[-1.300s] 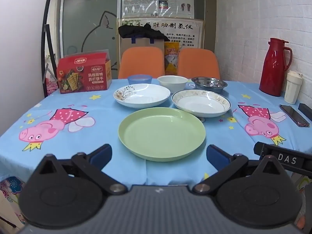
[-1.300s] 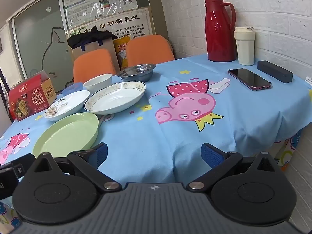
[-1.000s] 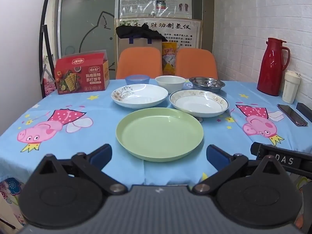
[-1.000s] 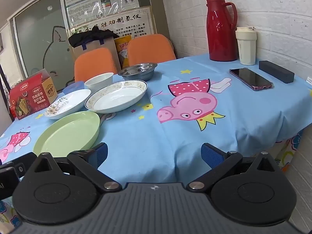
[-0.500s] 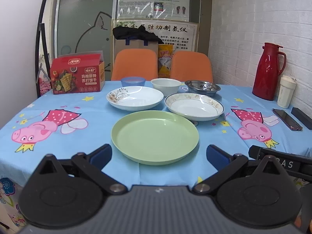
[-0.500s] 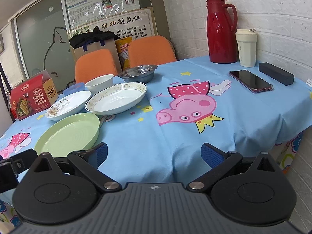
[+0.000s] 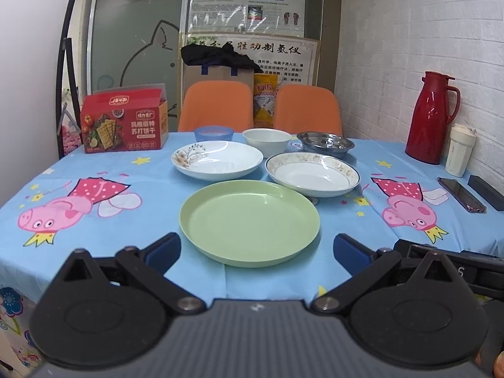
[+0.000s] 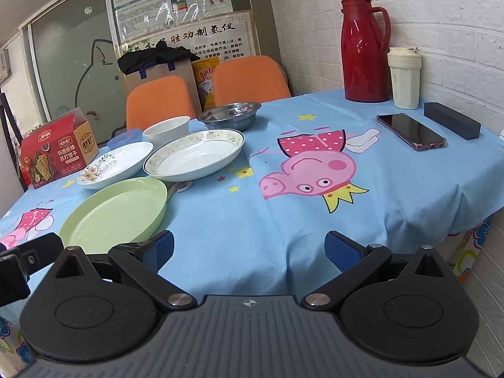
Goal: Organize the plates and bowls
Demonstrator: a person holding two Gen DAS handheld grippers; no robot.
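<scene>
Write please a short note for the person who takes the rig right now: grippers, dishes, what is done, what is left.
Left gripper: open, empty, in front of the green plate.
Right gripper: open, empty, over the table edge.
Behind the green plate lie the flower plate and the gold-rim plate; further back stand the blue bowl, white bowl and steel bowl.
Done: nothing stacked.
Left: gather plates together, bowls together.
</scene>
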